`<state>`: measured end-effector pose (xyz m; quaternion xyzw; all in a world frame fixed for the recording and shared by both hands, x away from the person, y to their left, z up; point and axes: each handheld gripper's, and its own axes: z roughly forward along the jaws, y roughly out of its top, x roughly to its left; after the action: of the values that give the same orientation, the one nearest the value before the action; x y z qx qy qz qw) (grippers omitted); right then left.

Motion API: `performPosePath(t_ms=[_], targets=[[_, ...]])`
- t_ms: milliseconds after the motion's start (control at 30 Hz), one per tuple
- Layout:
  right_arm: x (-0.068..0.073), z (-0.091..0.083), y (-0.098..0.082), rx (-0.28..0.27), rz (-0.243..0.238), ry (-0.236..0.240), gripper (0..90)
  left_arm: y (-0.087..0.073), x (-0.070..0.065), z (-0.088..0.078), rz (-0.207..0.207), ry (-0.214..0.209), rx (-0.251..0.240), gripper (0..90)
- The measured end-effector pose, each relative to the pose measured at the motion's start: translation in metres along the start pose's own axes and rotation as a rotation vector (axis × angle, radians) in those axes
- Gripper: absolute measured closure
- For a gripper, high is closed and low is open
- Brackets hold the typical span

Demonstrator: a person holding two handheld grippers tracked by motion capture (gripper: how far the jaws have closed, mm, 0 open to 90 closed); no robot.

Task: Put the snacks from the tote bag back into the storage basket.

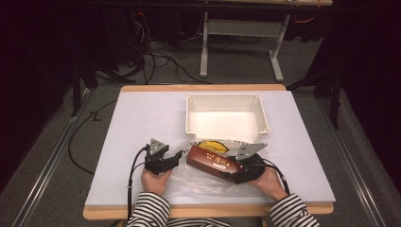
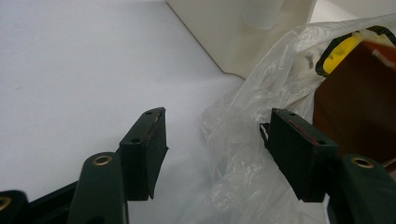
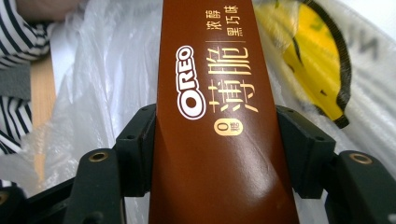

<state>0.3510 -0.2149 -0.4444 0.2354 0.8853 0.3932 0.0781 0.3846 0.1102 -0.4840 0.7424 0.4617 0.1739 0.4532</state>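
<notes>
A brown Oreo box (image 1: 213, 163) lies slanted over a clear plastic bag (image 1: 198, 182) near the table's front. My right gripper (image 1: 234, 176) is shut on the box's near end, and its pads press both long sides of the box (image 3: 210, 116). To the left of the box, my left gripper (image 1: 182, 155) stands open at the bag's left edge. A crumpled fold of the bag (image 2: 243, 154) lies between its jaws, close to the right fingertip (image 2: 299, 149), and the jaws stand wide apart. The bag bears a yellow print (image 3: 317, 65) with a black outline.
A white rectangular bin (image 1: 189, 113) sits just behind the bag at the table's middle. The pale mat (image 1: 142, 123) covers the tabletop, with bare room at the left and right. Striped sleeves (image 1: 149, 208) come in at the front edge.
</notes>
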Motion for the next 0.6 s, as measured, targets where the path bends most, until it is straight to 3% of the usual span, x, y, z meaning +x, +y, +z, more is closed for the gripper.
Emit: performPosePath(t_ms=[600], targets=[[-0.005, -0.017, 0.014, -0.044, -0.008, 0.003, 37.8, 0.000, 0.000, 0.000, 0.003, -0.002, -0.004, 37.7]])
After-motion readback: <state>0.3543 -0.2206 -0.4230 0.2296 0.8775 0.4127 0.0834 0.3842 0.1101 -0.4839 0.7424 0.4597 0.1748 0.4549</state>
